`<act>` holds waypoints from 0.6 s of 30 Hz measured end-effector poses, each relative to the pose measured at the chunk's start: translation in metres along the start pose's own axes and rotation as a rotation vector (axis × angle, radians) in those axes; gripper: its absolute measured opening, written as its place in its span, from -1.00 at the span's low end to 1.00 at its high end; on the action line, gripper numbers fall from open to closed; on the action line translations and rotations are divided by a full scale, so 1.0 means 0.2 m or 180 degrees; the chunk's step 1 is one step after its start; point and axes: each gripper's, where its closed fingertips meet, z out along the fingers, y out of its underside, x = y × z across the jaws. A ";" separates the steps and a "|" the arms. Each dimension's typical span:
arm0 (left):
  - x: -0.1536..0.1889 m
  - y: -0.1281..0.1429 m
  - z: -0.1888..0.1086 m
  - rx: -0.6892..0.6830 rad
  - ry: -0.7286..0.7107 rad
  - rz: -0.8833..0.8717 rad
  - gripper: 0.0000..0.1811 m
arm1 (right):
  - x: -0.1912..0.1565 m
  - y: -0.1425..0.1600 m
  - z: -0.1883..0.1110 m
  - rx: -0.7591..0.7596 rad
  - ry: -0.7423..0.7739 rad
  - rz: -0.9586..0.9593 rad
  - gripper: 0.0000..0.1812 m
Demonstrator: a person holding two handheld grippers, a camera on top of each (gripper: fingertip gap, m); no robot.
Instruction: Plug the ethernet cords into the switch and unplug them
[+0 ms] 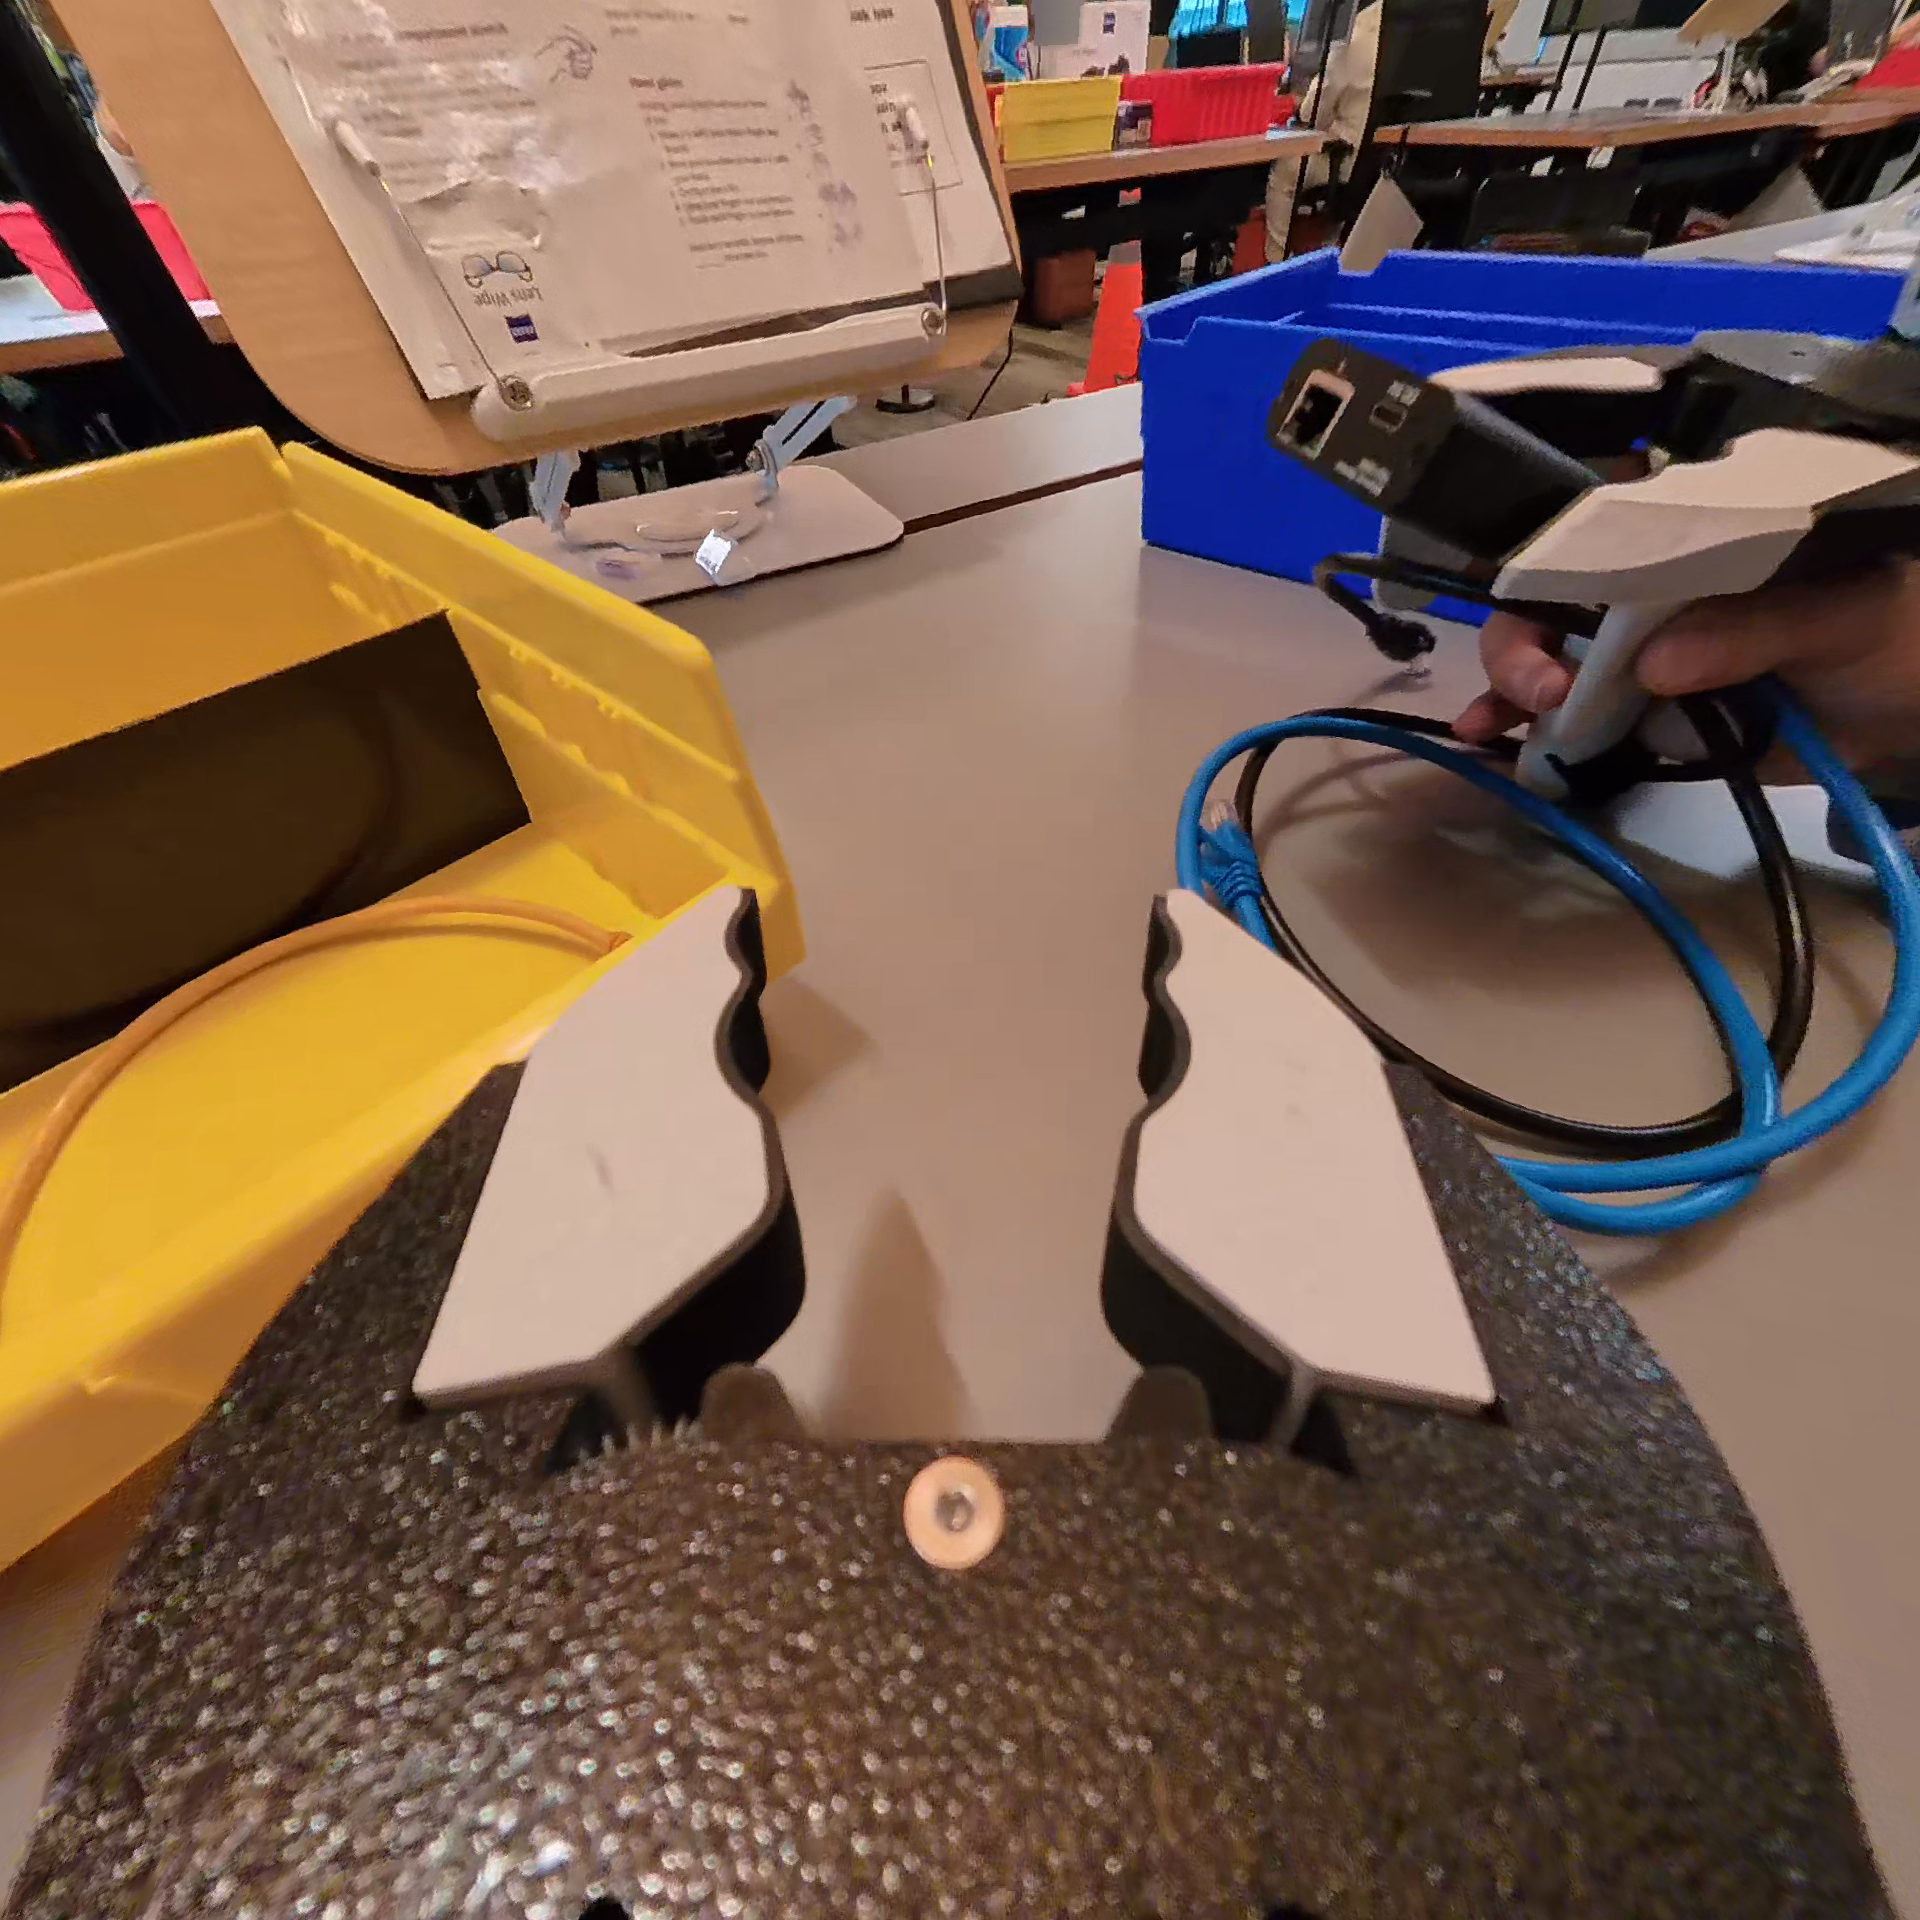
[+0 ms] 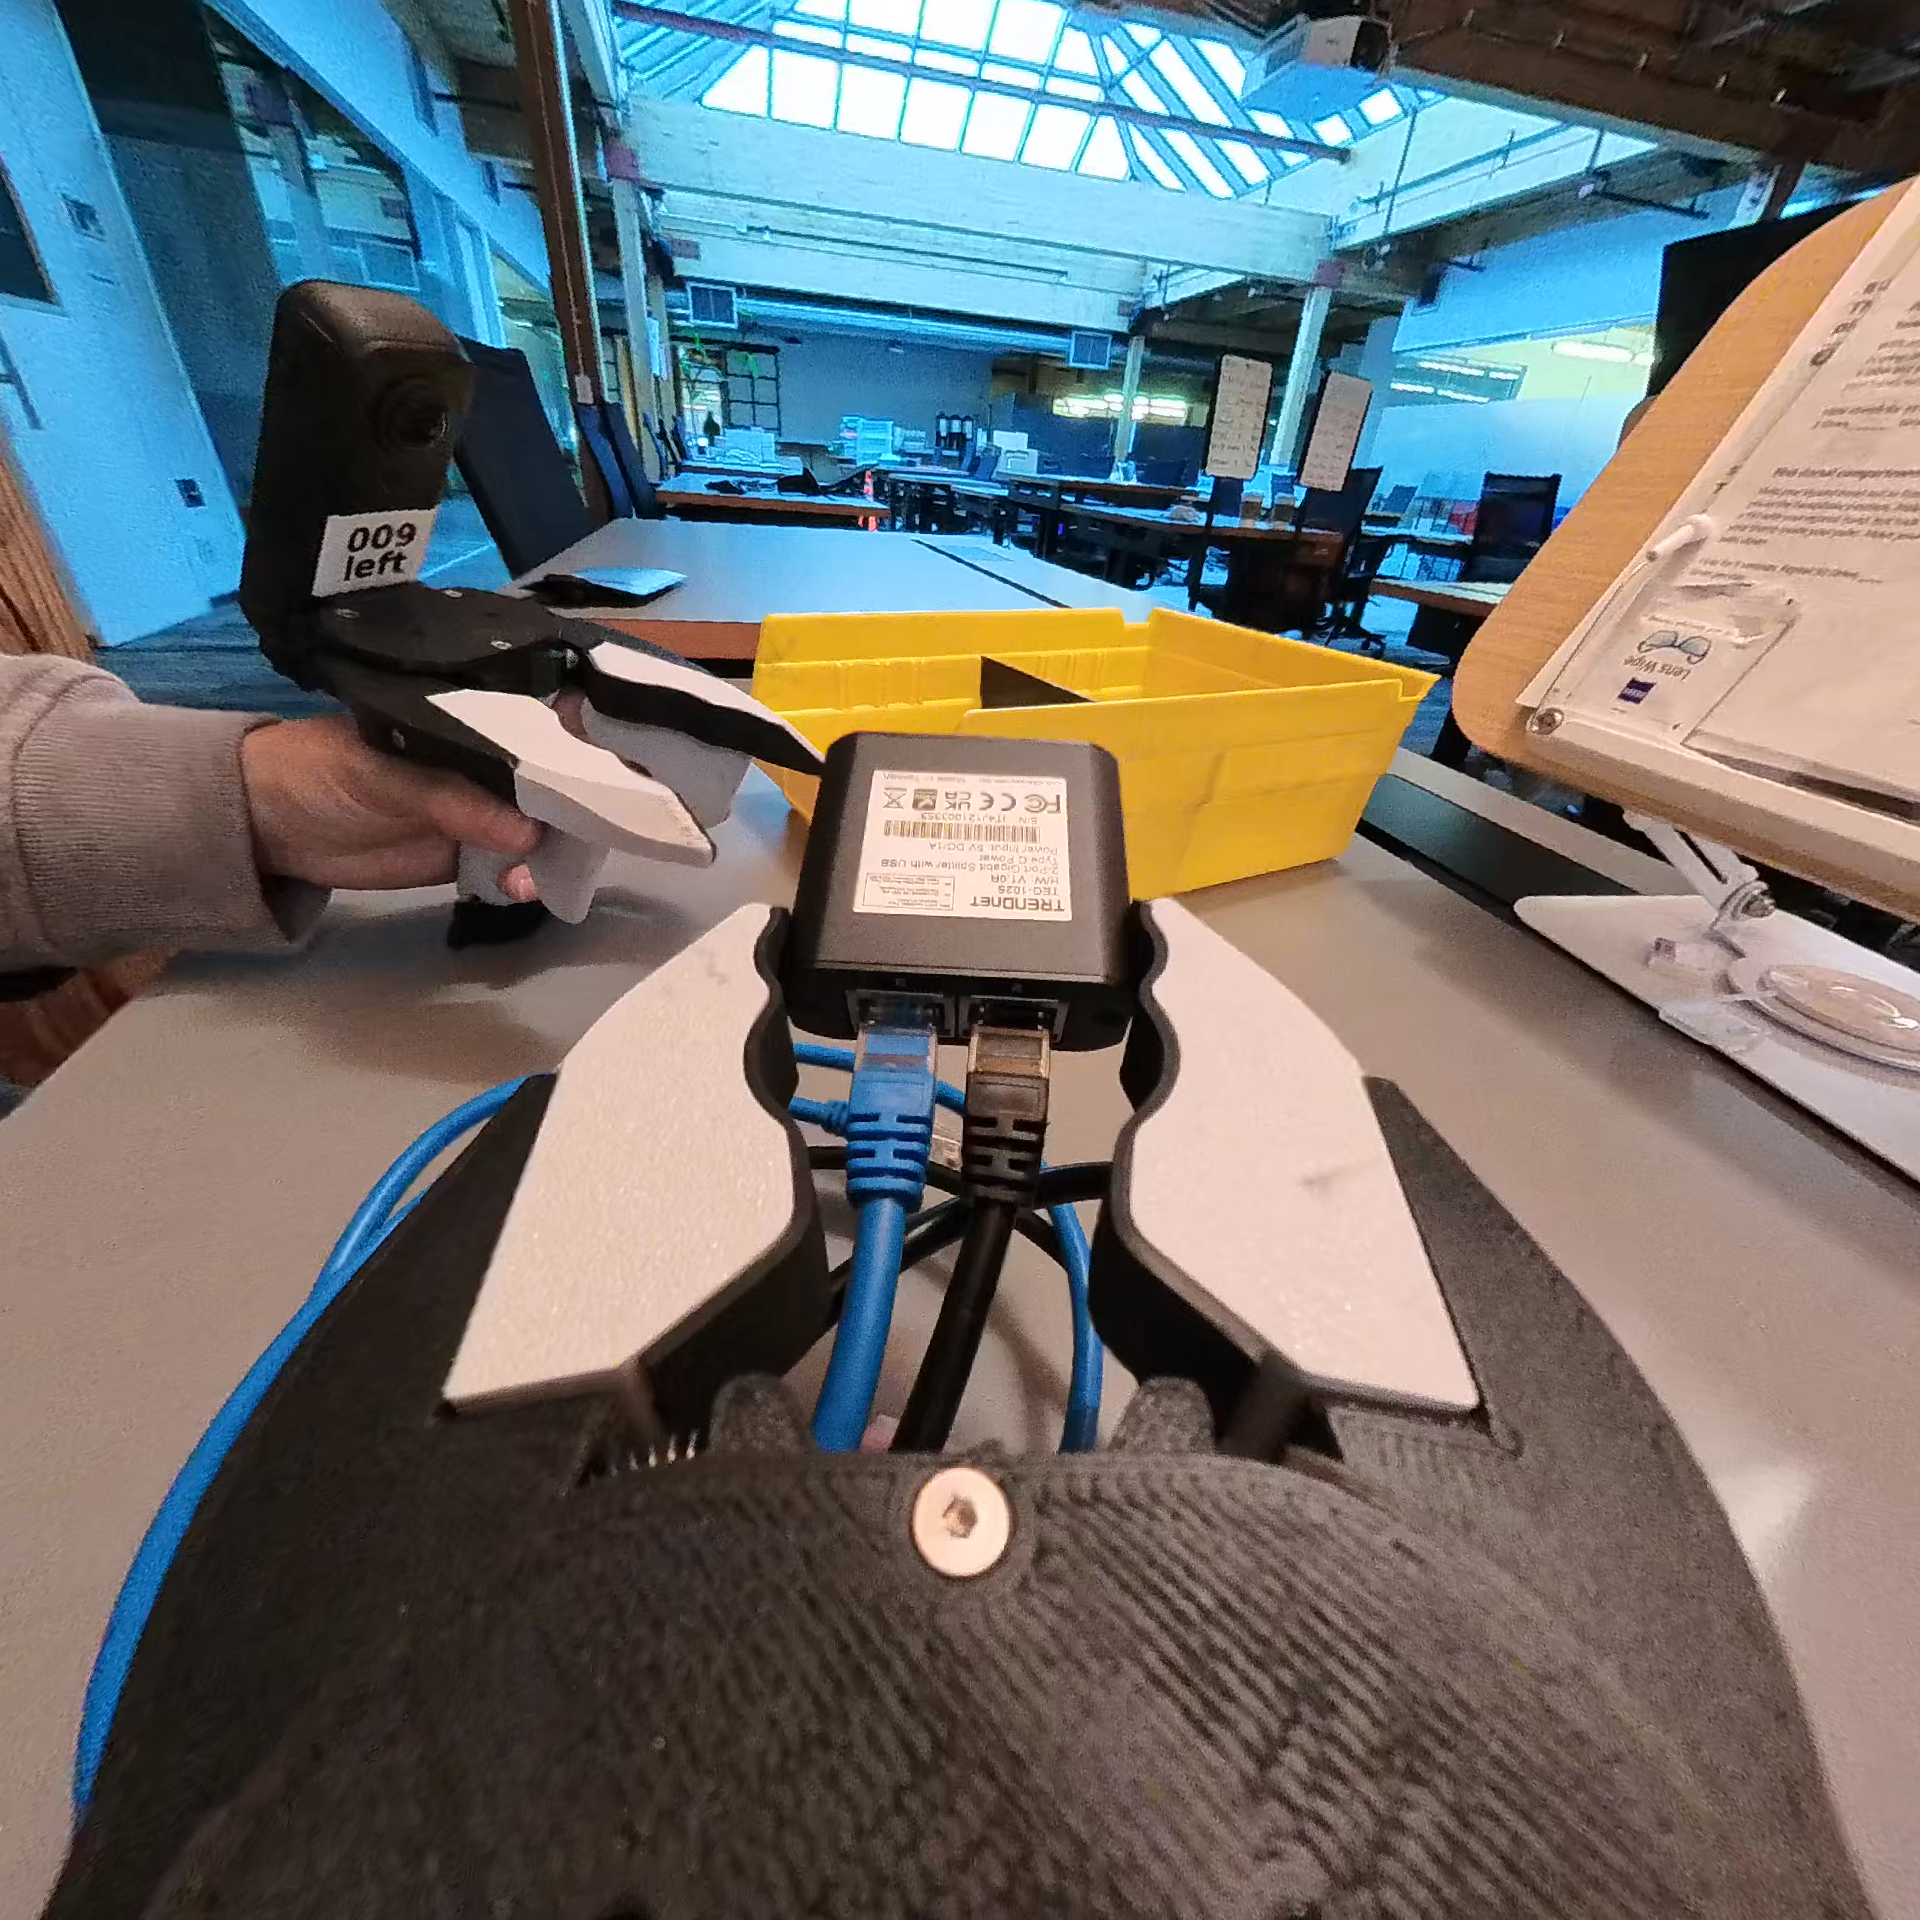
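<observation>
The right gripper [image 2: 951,935] holds the small black plastic switch [image 2: 961,862] clamped in its jaws above the grey counter [image 2: 1558,1195], blue ethernet cord [image 2: 883,1132] and black ethernet cord [image 2: 1003,1122] plugged in. The left gripper [image 1: 951,987], jaws apart and empty, should probably pinch one plug's latch and pull straight.

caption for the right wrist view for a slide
Right tongs grip the black switch, blue cord and black cord plugged in.

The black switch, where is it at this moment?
The switch is clamped in the right gripper, above the table, in front of the yellow bin, with blue and black cords plugged in.
</observation>
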 end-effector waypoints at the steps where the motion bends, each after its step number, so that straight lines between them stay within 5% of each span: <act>1: 0.00 -0.01 -0.01 0.0047 0.0020 -0.0010 -0.26 | 0.00 0.00 0.00 -0.0011 -0.0006 0.0015 -0.32; 7: -0.38 -0.26 -0.25 0.0052 -0.0551 -0.0053 -0.45 | 0.00 -0.01 -0.01 0.0051 -0.0013 0.0042 -0.32; 11: -0.65 -0.28 -0.27 -0.0682 -0.0767 -0.0253 -0.49 | 0.00 0.00 0.00 0.0018 -0.0038 0.0017 -0.32; 15: -0.64 -0.17 -0.08 -0.1748 -0.0033 0.0231 -0.48 | -0.01 0.00 0.00 -0.0010 -0.0064 0.0010 -0.32; 18: -0.64 -0.06 0.12 -0.2271 0.0491 0.1525 -0.47 | -0.01 0.00 0.00 0.0013 -0.0075 0.0019 -0.32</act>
